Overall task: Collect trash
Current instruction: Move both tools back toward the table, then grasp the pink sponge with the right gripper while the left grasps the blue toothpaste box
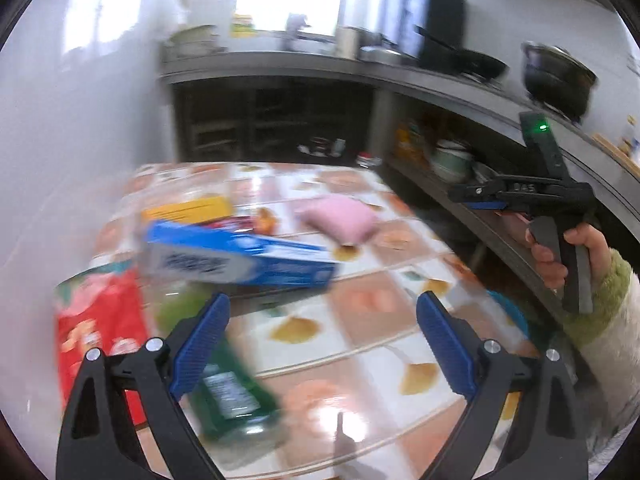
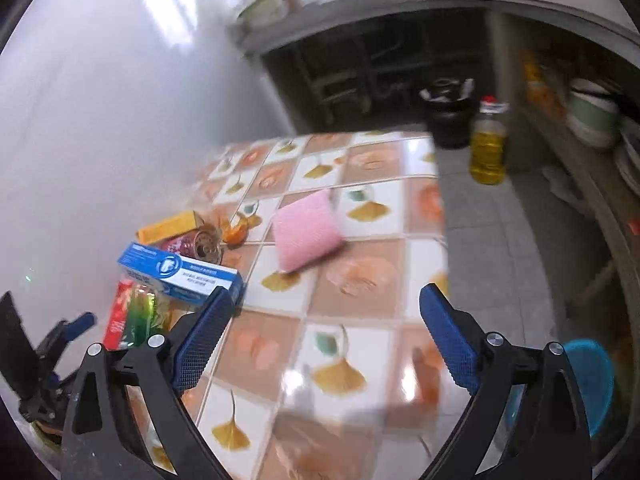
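**Two open grippers held above a cluttered kitchen table**

Both views are blurred. The left gripper (image 1: pixel 323 316) is seen with its blue-padded jaws spread wide and nothing gripped between them; bare tablecloth shows in the gap. The right gripper (image 2: pixel 325 310) is likewise spread wide and empty. In the left view, the right gripper is seen at the far right, grasped by a hand (image 1: pixel 560 252) in a green cuff.

The trash is gathered at the table's (image 2: pixel 360 280) left side, by the white wall: a blue box (image 1: pixel 240 258) lying on top of the heap, a yellow box (image 1: pixel 188 208), a red packet (image 1: pixel 100 328), a green bottle (image 1: pixel 232 396) partly hidden behind the left jaw, a tin can (image 2: pixel 206 246) and orange peel (image 2: pixel 236 230). A pink sponge (image 2: pixel 306 234) lies apart, nearer the table's middle. No item is touched by either gripper.
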The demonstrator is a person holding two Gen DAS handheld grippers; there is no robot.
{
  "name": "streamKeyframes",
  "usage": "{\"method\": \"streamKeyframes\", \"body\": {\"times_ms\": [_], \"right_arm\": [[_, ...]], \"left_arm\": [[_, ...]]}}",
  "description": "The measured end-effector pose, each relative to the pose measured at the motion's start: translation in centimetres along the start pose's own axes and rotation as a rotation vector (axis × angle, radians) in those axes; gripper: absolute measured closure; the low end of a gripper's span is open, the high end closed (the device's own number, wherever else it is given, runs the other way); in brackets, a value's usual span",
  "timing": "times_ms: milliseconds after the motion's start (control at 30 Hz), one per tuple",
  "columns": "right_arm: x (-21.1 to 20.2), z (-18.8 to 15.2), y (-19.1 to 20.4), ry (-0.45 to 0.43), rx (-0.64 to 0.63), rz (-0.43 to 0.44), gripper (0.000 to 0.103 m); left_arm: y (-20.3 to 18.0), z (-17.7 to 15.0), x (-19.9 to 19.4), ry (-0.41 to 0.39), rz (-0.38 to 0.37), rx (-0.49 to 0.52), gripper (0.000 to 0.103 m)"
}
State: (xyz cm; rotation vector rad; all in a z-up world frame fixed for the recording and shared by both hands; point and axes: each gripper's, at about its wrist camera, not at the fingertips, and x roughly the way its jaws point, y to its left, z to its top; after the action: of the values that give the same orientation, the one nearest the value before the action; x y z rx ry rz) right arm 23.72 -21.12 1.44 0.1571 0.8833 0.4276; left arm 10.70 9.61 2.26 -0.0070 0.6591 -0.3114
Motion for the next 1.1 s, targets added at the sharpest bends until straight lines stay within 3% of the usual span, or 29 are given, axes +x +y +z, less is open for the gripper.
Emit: {"method": "streamKeyframes", "body": {"times_ms": [167,367,567,700,867,933,1100], "right_arm": [[6.6,3.5,2.5,0.112,-0.115,-0.056,0.010],[13.0,6.2,3.5,0.229,-0.196,-0.146,0.010],[17.4,6.3,3.5,0.349,-0.222,-0.148,0.010],[18.2,5.9,3.7,0.367,-0.250,-0.165,0.010],[18.4,5.4,4.1,0.377,-0.280,-0.169,0.010],[18.6,5.3,4.2,0.378,-0.279,-0.162,0.010],[18.7,5.5,4.0,0.373,-0.259,-0.146,0.010]], "left_arm": [[3.9,-0.9,-0.7,-0.031,0.023,-0.090,0.011],[4.9,-1.6,-0.1,-0.036,0.015,-0.118,0.011],[5.4,-2.1,-0.2,-0.036,0.009,-0.103,0.011],[5.4,-1.8,-0.4,-0.052,0.003,-0.063,0.011],[4.1,1.9,0.9,-0.073,-0.048,0.120,0.011],[3.2,3.9,2.5,-0.012,-0.100,0.217,0.011],[0.0,8.0,8.0,0.159,-0.129,0.518,0.011]]}}
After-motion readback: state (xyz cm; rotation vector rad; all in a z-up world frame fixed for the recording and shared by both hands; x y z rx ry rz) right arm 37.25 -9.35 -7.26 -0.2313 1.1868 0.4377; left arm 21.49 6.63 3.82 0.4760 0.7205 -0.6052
